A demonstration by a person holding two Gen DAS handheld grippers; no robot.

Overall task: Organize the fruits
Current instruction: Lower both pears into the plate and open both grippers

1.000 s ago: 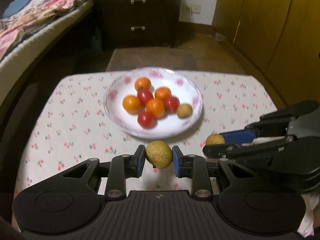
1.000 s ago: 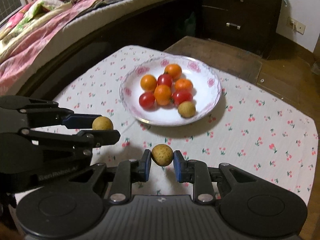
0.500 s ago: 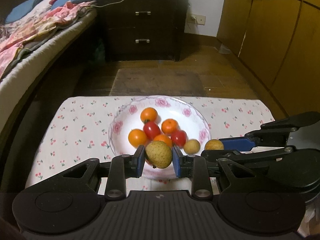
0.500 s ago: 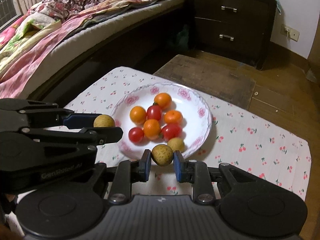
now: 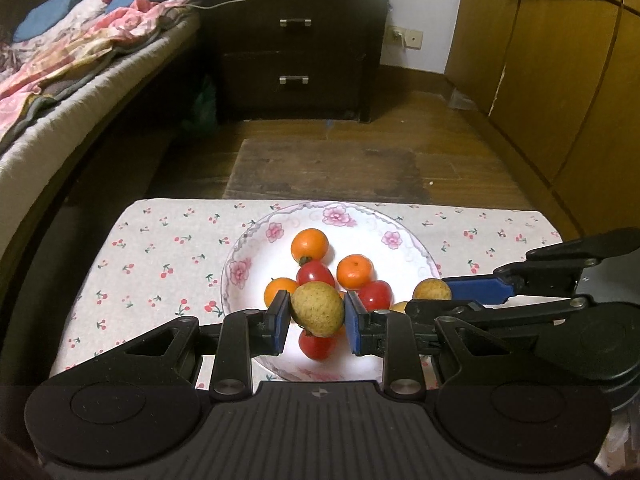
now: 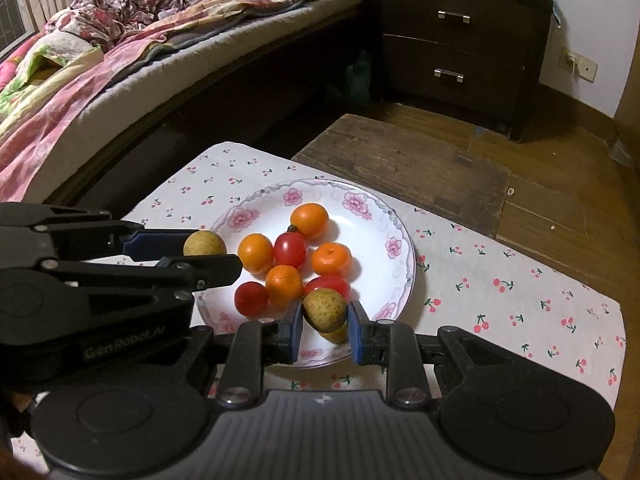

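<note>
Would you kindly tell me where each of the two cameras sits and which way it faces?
Left wrist: rides the left gripper, looking down over its held longan at the floral plate; the right gripper shows at right.
Right wrist: rides the right gripper, facing the plate and bed; the left gripper shows at left.
Shared: plate, cherry tablecloth, nightstand.

One piece of writing can be read: raised lettering on the black body of the left gripper [image 6: 206,258], seen in the right wrist view, which looks like "GenRobot.AI", though the last characters are unclear. Nothing else legible appears in either view.
</note>
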